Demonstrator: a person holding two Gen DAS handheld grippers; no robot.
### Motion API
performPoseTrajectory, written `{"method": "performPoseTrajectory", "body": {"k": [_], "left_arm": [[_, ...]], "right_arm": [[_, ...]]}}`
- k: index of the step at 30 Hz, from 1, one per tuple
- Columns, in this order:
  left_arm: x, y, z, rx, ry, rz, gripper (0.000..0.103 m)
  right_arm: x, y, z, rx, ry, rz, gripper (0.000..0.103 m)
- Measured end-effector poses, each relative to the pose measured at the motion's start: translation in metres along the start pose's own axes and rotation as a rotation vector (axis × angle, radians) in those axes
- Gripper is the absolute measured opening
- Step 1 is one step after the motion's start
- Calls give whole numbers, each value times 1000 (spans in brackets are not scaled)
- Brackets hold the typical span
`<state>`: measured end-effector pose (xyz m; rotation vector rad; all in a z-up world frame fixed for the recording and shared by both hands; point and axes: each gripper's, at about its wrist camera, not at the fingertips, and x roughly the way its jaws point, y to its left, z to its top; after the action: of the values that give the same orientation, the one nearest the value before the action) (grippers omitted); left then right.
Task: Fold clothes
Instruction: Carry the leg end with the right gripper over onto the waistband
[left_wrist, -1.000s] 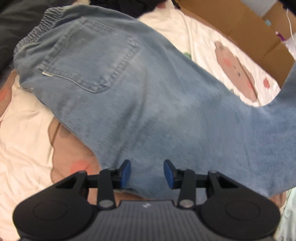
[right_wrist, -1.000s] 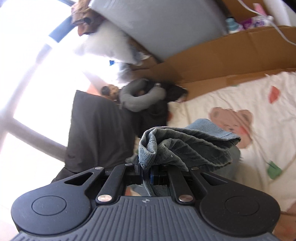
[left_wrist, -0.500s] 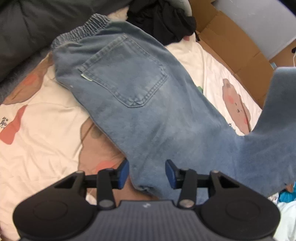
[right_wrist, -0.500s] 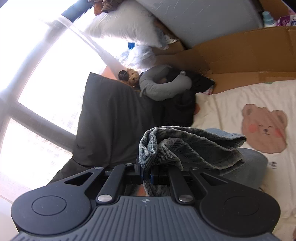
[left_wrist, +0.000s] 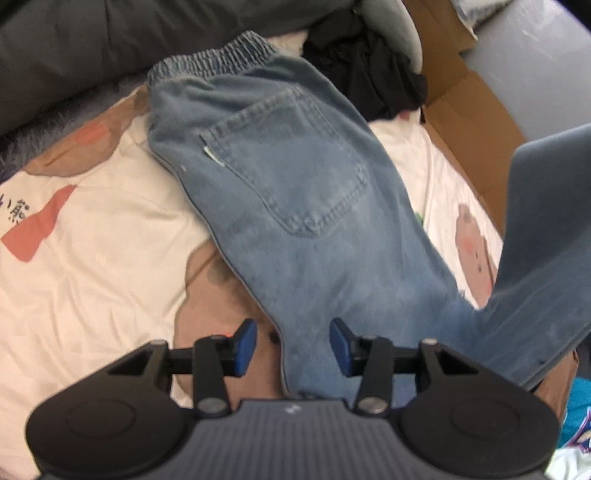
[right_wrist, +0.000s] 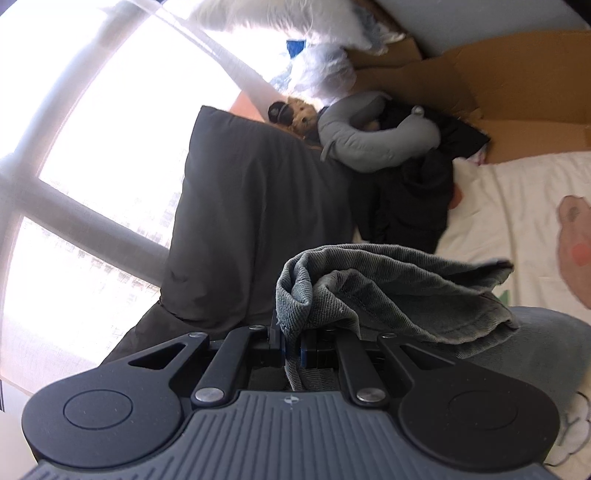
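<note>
Light blue jeans (left_wrist: 295, 206) lie flat on the bear-print sheet (left_wrist: 92, 240), back pocket up, elastic waistband at the far end. My left gripper (left_wrist: 293, 345) hovers open over the near part of the jeans. The denim's edge runs between its blue pads, which do not press on it. One leg (left_wrist: 546, 258) rises off the bed at the right of the left wrist view. My right gripper (right_wrist: 292, 345) is shut on that leg's bunched hem (right_wrist: 388, 288) and holds it in the air.
A dark grey pillow (right_wrist: 251, 229) leans against the bright window (right_wrist: 92, 129). A grey neck pillow (right_wrist: 369, 147), a teddy (right_wrist: 299, 116) and black clothes (left_wrist: 369, 74) crowd the head of the bed. Cardboard (left_wrist: 469, 122) lines the far side.
The right gripper has carried the hem sideways toward the pillow and window end. In the left wrist view the whole jeans have swung into sight, and the lifted leg stands higher at the right.
</note>
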<state>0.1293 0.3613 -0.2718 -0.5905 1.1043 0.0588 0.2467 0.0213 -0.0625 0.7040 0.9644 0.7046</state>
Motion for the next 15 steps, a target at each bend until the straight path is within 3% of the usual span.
{"method": "performPoseTrajectory", "body": {"k": [15], "left_arm": [[-5,46,19,-141,-154,49,46]], "right_arm": [[147,10,-16,-14,122,70,5]]}}
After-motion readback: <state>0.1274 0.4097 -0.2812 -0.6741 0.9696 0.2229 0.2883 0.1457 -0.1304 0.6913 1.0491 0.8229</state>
